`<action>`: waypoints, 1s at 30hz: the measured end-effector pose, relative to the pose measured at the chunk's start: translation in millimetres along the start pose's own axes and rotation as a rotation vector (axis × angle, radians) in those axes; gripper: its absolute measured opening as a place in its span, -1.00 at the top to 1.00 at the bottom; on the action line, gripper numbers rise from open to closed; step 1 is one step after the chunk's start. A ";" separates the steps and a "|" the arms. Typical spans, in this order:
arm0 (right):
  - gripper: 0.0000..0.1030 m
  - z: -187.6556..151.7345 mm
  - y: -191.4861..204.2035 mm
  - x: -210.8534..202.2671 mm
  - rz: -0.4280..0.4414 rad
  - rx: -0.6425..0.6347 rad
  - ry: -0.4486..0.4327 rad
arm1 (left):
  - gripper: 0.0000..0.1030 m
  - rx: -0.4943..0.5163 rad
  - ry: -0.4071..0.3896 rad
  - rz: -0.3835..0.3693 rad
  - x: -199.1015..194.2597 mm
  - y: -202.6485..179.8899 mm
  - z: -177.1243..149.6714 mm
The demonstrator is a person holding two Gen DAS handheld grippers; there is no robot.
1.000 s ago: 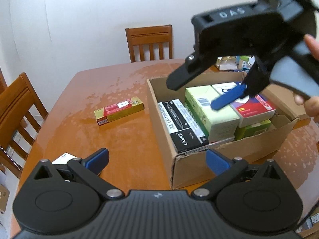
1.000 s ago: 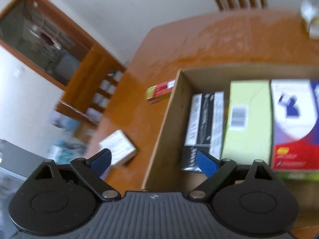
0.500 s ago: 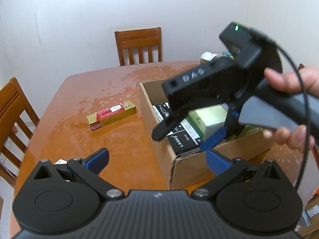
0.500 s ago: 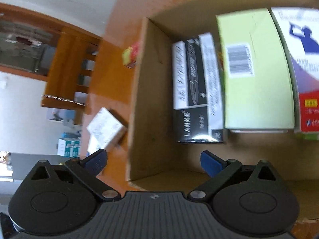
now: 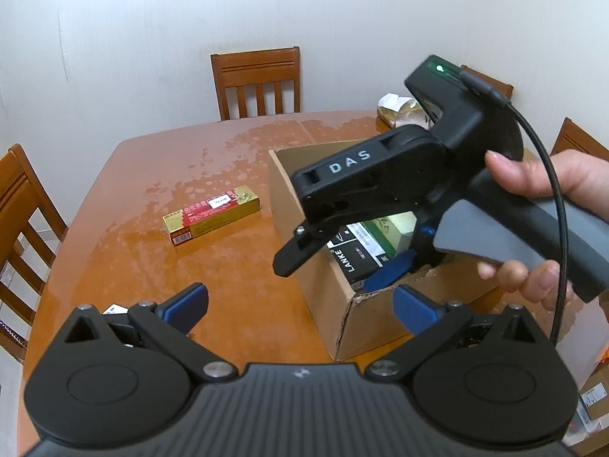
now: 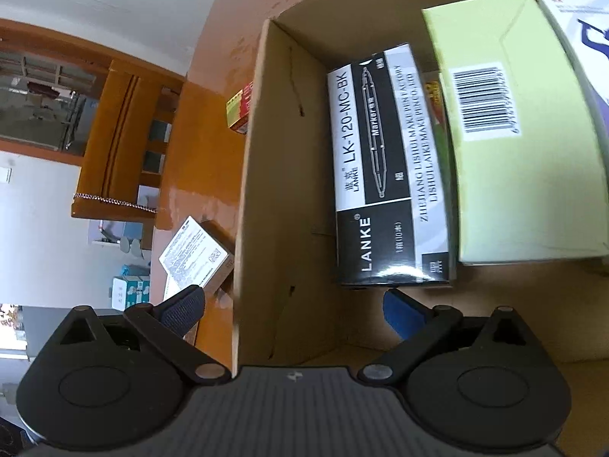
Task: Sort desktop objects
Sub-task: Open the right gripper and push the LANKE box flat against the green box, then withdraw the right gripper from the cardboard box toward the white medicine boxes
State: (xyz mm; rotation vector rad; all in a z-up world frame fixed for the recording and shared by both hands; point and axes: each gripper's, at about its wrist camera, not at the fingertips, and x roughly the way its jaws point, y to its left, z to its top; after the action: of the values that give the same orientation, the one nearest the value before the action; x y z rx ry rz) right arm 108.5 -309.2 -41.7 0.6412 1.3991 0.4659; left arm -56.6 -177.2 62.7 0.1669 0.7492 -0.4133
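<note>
A cardboard box (image 5: 297,205) stands on the wooden table (image 5: 152,266). In it lie a black-and-white LANKE marker box (image 6: 384,186), a pale green box (image 6: 514,133) and a white-and-red box (image 6: 582,34). My right gripper (image 6: 293,304) is open and straddles the box's left wall, one finger inside near the LANKE box, one outside. It also shows in the left wrist view (image 5: 335,266). My left gripper (image 5: 300,301) is open and empty over the table's near edge. A red-and-yellow box (image 5: 211,215) lies left of the cardboard box.
A small white-labelled box (image 6: 198,255) lies on the table near the cardboard box's front left corner. Wooden chairs (image 5: 257,80) stand at the far side and left. Crumpled packaging (image 5: 396,110) sits at the back right.
My right gripper has come down and toward the front left corner of the cardboard box, now straddling its left wall. My left gripper has pulled back slightly.
</note>
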 end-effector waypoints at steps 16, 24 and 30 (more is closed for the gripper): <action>-0.98 -4.2 16.8 -62.2 -0.010 -0.078 -0.119 | -1.00 0.001 -0.008 -0.008 -1.4 1.3 0.1; -1.00 -18.2 58.2 -131.2 -0.089 -0.298 -0.341 | -1.00 0.041 0.001 -0.052 -1.4 0.1 -7.3; -1.00 -18.6 100.4 -119.1 -0.082 -0.465 -0.338 | -1.00 0.048 0.016 -0.054 -8.2 12.5 -20.6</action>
State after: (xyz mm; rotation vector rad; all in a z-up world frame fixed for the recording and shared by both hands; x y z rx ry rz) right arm 81.9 -308.9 112.9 0.2651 0.9474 0.5646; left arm -69.6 -157.4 53.5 0.1957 0.7614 -0.4817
